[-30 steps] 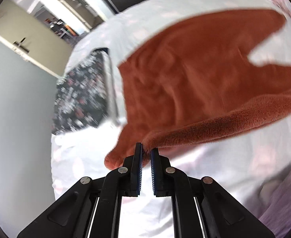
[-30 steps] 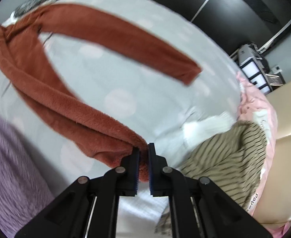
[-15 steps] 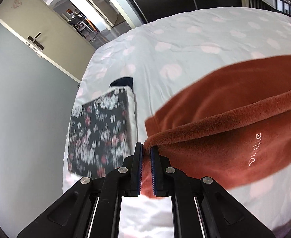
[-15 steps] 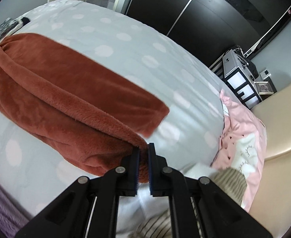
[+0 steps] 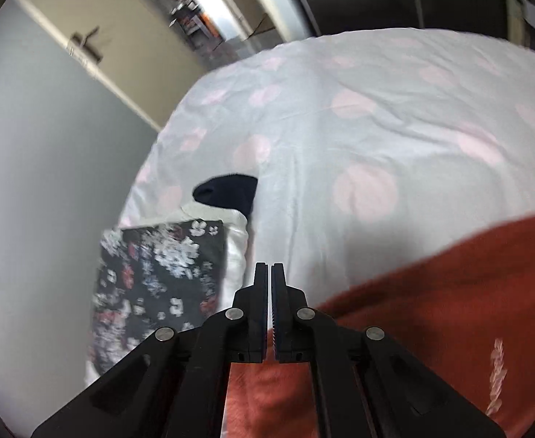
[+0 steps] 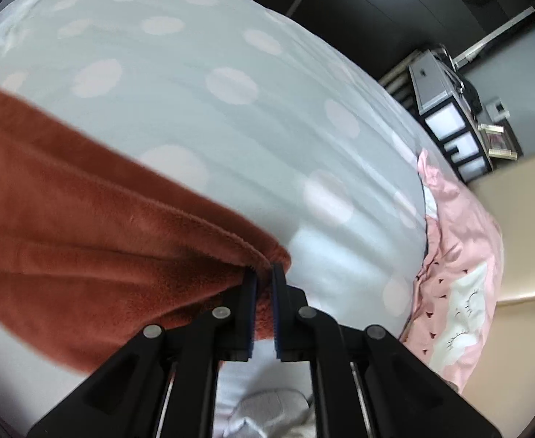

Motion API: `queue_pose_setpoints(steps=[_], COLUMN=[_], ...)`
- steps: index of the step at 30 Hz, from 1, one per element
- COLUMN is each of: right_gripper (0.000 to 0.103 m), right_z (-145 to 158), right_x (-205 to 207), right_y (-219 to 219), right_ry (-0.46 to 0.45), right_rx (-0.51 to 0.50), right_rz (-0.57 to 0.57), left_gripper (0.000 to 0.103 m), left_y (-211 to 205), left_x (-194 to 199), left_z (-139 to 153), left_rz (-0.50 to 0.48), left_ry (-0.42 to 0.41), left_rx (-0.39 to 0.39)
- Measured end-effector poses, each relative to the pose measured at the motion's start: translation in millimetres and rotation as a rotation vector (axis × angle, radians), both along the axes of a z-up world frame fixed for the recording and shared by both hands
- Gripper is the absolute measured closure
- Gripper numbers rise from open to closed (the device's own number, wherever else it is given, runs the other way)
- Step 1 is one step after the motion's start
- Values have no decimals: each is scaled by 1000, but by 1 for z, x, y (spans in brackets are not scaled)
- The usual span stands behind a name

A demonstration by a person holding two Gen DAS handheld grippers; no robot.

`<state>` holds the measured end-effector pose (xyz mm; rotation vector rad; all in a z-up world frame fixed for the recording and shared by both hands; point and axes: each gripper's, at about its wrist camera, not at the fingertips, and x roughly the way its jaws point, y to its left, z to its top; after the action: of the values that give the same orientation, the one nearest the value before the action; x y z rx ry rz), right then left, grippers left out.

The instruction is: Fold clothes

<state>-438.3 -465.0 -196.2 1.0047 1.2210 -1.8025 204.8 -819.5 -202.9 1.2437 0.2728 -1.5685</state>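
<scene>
A rust-red fleece garment [image 5: 450, 310] with pale embroidery [image 5: 495, 376] hangs stretched over the polka-dot bed sheet [image 5: 358, 127]. My left gripper [image 5: 269, 273] is shut, its jaws nearly touching. Red fabric shows only low in the gap, and the garment spreads right and beneath the fingers. In the right wrist view the fleece garment [image 6: 85, 237] sweeps in from the left. My right gripper [image 6: 264, 273] is shut on its hemmed corner, with fleece bunched between the pads.
A folded black floral cloth [image 5: 158, 277] on a white piece, with a dark item [image 5: 227, 189] behind it, lies at the bed's left edge. A pink cat-print garment [image 6: 461, 281] lies at the right edge near a drawer unit [image 6: 446, 116]. A wall and doorway are to the left.
Both grippers have carried the garment forward and lower over the bed. The hanging sleeve no longer shows. The left jaws stand much closer together than before, and the striped garment has left the right view.
</scene>
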Motion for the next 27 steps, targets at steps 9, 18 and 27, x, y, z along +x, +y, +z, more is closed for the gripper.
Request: queue_pose_setpoints(steps=[9, 18, 27], right_gripper=[94, 94, 96], right_z=[-34, -23, -14], right_x=[2, 17, 26], right_y=[0, 8, 13], right_ry=[-44, 4, 35], right_rx=[52, 20, 62], right_rz=[-31, -65, -11], left_gripper=[47, 26, 98], left_y=[23, 45, 70], left_x=[15, 25, 4], left_z=[-7, -23, -52], left_rz=[-152, -153, -147], left_ry=[127, 31, -60], left_rx=[111, 159, 130])
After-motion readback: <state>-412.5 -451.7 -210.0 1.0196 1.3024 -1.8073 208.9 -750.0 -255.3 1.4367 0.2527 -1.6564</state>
